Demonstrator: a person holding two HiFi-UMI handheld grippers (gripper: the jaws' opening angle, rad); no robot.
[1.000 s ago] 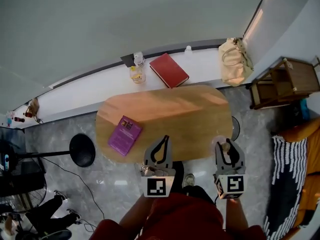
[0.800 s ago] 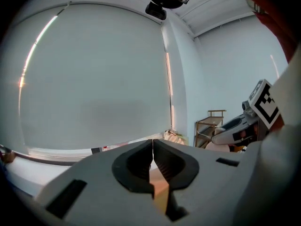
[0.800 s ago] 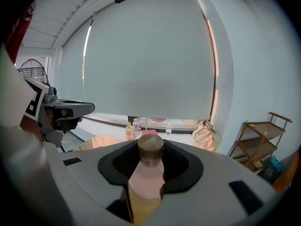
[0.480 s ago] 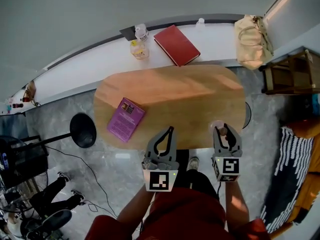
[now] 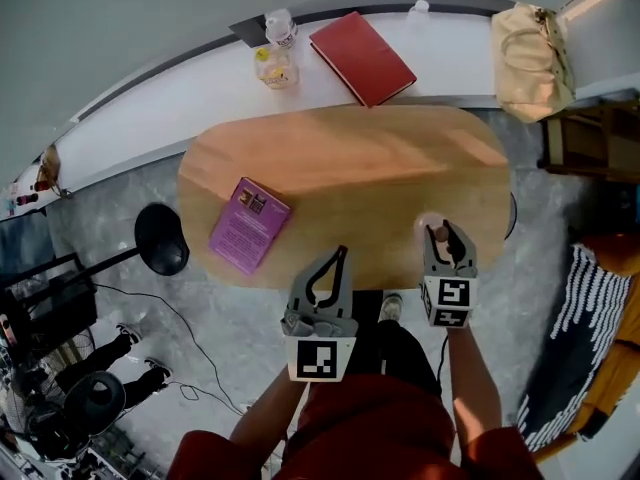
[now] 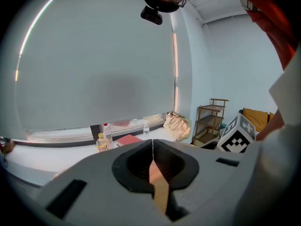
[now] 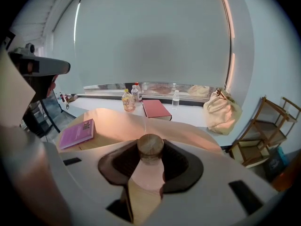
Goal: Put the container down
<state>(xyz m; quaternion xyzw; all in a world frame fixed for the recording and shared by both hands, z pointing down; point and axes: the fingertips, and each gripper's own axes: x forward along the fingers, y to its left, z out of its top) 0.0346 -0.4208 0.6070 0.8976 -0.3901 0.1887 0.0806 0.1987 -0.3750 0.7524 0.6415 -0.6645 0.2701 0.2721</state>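
Clear container in right jaws, left closed

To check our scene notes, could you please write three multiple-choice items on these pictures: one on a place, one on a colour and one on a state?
1. In the head view, on which part of the wooden table does the purple book lie?
A. left
B. right
C. centre

2. What colour is the book on the white ledge?
A. green
B. red
C. black

3. What state is the right gripper in?
A. open, empty
B. shut on the container
C. shut, empty

Answers:
1 A: it sits near the table's left end.
2 B: its cover is plainly red.
3 B: the right gripper view shows the lidded container clamped between the jaws.
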